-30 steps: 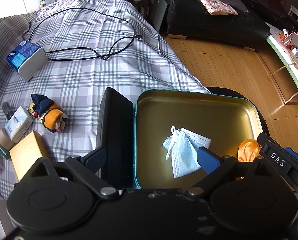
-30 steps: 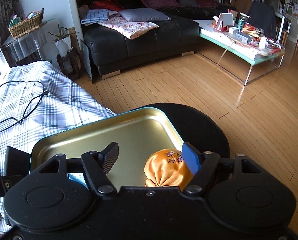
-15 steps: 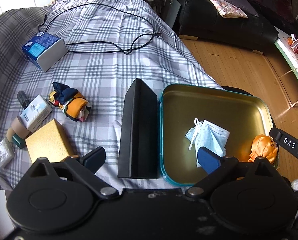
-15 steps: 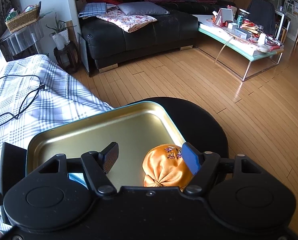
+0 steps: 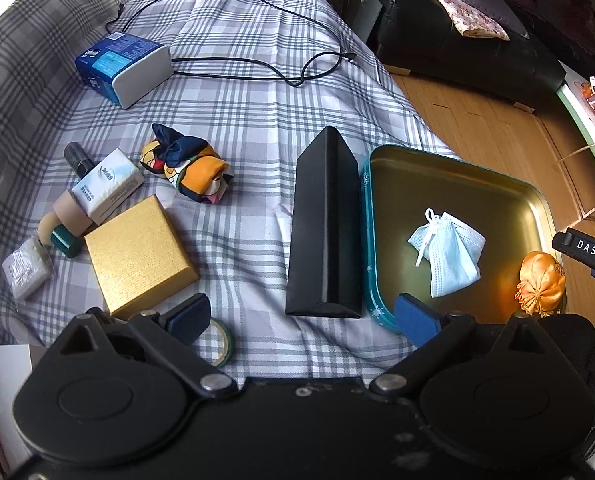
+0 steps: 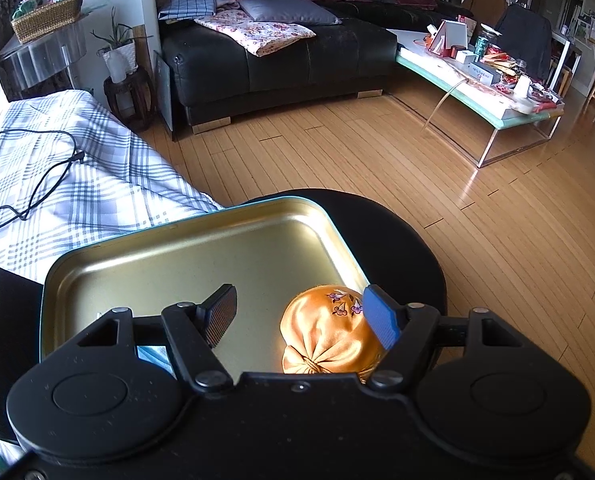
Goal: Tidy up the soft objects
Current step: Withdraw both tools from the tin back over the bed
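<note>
So far the blue mask [image 5: 449, 258] and orange pouch [image 6: 329, 336] lie inside the tin [image 5: 457, 176], the patterned scarf bundle [image 5: 189, 166] waits well left of it, and both the left gripper [image 5: 303, 318] and right gripper [image 6: 301, 316] stand spread, pinching nothing.

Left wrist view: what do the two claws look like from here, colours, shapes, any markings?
The left claw is matte black, with two round hubs, silver pivot rivets and angled fingers tipped with blue pads. The right claw's black body enters at the right edge, with white "DAS" lettering.
</note>
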Motion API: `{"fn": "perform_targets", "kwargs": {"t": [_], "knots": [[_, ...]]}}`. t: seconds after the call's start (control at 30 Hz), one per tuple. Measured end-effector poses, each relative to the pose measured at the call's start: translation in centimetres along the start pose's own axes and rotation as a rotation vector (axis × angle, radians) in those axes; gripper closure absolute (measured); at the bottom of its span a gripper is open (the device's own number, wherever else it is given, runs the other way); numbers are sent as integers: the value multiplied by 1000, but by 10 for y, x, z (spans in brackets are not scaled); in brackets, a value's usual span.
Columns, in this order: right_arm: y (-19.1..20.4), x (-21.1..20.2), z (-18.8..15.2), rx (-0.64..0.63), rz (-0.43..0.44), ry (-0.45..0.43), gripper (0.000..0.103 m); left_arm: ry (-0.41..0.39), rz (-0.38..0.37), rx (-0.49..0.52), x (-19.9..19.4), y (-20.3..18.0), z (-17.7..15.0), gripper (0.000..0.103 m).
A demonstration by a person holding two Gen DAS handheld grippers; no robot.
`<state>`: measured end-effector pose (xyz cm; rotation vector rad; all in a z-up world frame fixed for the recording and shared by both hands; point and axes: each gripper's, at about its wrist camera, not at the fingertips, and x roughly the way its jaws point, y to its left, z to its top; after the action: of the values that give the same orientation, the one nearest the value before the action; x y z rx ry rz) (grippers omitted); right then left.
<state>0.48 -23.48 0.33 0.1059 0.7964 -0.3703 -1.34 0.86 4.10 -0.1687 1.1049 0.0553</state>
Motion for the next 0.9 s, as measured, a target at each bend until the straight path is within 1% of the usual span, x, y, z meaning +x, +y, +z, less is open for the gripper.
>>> {"fn": "perform_targets", "kwargs": {"t": [0.17,0.57,0.73,0.9], "knots": [[4,0,0,-22,-13,6,36,6,-9,-26,-1,14,-6,4],[13,-2,-2,-73,-39,1,36,-2,16,-73,-9,48,-16,4],[21,-10,-11,-114,-31,-12,36,-36,74,-103,-18,70,-19,4],[40,-26,-26,-223,-26,-69,36,-80,117,-164,-32,100,-20,4]]}}
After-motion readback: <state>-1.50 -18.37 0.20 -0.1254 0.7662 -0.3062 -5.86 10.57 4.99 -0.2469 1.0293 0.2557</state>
